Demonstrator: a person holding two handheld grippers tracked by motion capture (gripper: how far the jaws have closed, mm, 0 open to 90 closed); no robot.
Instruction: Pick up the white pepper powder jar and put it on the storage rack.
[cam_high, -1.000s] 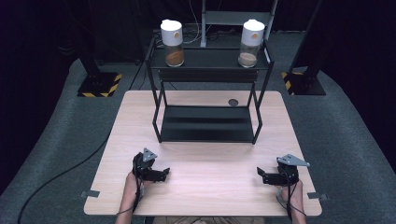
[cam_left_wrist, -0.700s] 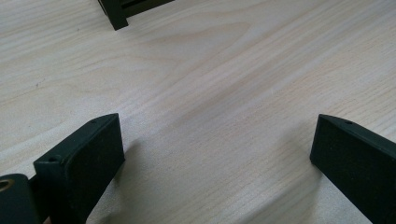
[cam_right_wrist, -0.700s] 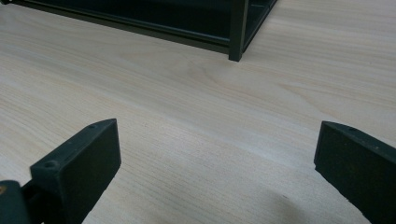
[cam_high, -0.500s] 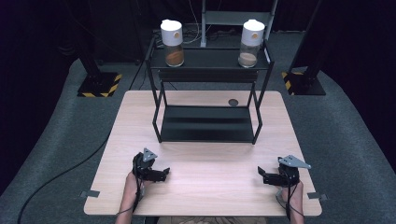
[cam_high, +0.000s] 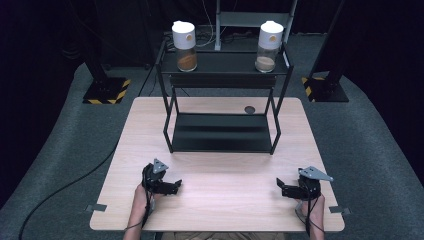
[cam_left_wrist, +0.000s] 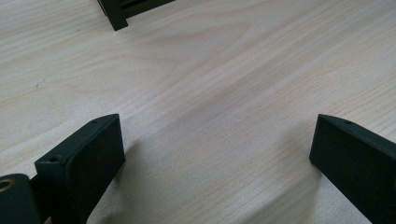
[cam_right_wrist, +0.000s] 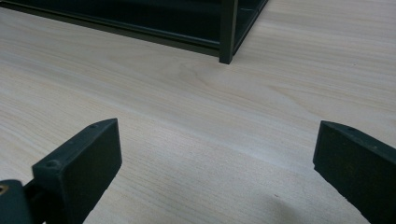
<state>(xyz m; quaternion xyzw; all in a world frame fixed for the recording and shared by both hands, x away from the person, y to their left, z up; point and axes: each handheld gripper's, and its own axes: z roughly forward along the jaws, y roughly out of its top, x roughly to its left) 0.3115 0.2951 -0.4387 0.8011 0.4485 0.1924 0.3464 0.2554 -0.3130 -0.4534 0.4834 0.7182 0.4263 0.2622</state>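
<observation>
Left gripper (cam_high: 172, 186) resting low on the wooden desk (cam_high: 220, 165), fingers (cam_left_wrist: 84, 163) spread wide and empty; beyond, black shelf rack (cam_high: 222, 132) bearing two white-lidded jars (cam_high: 184, 39); right gripper (cam_high: 284, 189) likewise open, holding nothing.

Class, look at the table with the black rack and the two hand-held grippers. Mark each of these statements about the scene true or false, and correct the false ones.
1. Two jars stand on the top shelf of the black rack. True: the left jar and the right jar both have white lids.
2. The left gripper is shut on a jar. False: its jaws are wide apart over bare wooden table.
3. The rack's bottom shelf holds a jar. False: nothing stands on it.
4. The right gripper is open. True.
5. A small dark round spot lies on the table behind the rack. True.
</observation>
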